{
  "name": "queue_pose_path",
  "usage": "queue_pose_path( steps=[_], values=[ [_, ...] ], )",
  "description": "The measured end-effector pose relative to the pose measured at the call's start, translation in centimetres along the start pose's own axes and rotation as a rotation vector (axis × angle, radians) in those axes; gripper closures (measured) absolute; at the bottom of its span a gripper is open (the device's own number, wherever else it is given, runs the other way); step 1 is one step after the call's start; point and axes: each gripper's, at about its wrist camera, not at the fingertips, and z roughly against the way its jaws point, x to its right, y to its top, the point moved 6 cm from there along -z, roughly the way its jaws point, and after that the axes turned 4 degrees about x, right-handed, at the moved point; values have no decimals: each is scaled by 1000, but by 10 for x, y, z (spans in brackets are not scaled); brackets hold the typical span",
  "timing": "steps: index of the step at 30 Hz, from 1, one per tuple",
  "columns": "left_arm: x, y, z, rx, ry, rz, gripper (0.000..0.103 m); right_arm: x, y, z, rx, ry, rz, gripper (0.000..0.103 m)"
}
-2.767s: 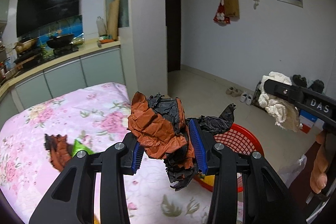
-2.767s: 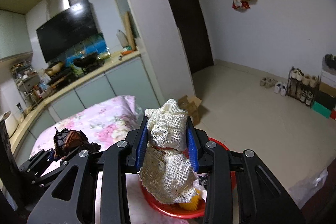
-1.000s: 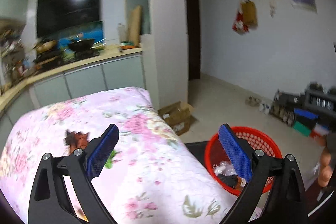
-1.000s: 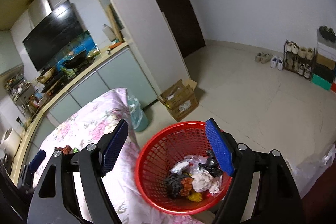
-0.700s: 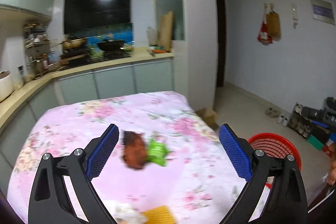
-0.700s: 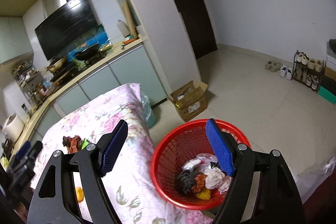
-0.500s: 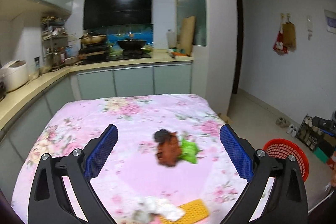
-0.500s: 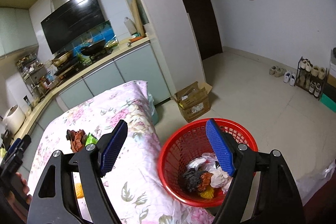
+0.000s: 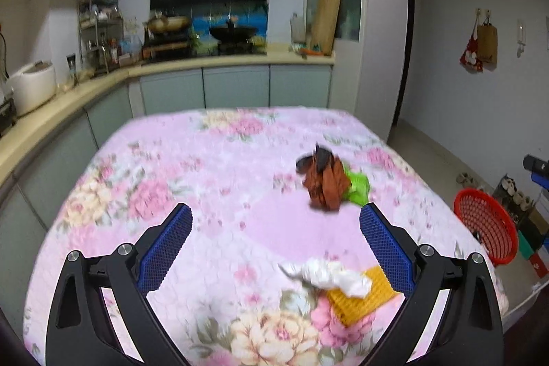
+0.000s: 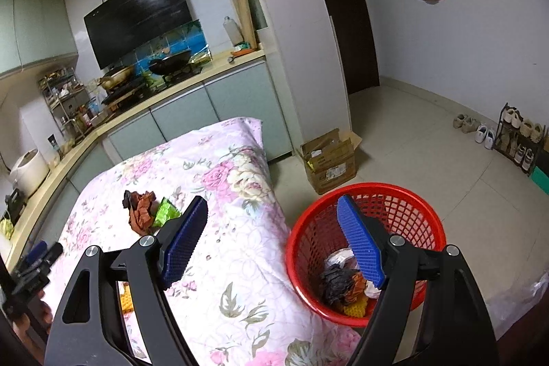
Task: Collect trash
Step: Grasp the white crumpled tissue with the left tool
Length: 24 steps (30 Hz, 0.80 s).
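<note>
Left wrist view shows what is left for me to collect: a crumpled brown-and-black paper wad [image 9: 324, 182] lying on the pink floral tablecloth [image 9: 171, 167], with a green wrapper [image 9: 358, 186] touching its right side, and nearer to me a white crumpled tissue [image 9: 329, 273] lying partly over a yellow mesh piece [image 9: 363, 297]. That makes four loose pieces on the table, as far as I can see, though motion blur softens their edges. My left gripper [image 9: 274, 249] hangs above the near part of the table with its blue pads spread wide and nothing between them; the tissue and yellow piece sit just below and between its fingers. From the right wrist view, my right gripper [image 10: 272, 242] is likewise spread wide and empty, held over the table's edge beside the red basket [image 10: 405, 194] on the floor. The basket already holds several pieces of trash [image 10: 346, 283]: something black, something orange, white scraps and a yellow bit at the bottom. So I judge the job partly done, with the basket partly filled and the table not yet cleared. A cardboard box [image 10: 329, 160] stands on the floor beyond the basket, and the kitchen counter [image 9: 223, 59] runs behind the table.
</note>
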Motion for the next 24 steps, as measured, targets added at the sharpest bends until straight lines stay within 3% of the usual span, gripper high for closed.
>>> queue_pose_path(
  steps=[15,19,24],
  values=[
    [27,-56,-57,-220,-114,-12,10,-7,-14,-10,-47,5,24,28],
    [32,-67,-66,-260,-131,-27,33,-9,-18,-13,-62,9,28,28],
    [28,-69,-70,-265,-145,2,52,-11,-20,-15,-71,14,35,28]
  ],
)
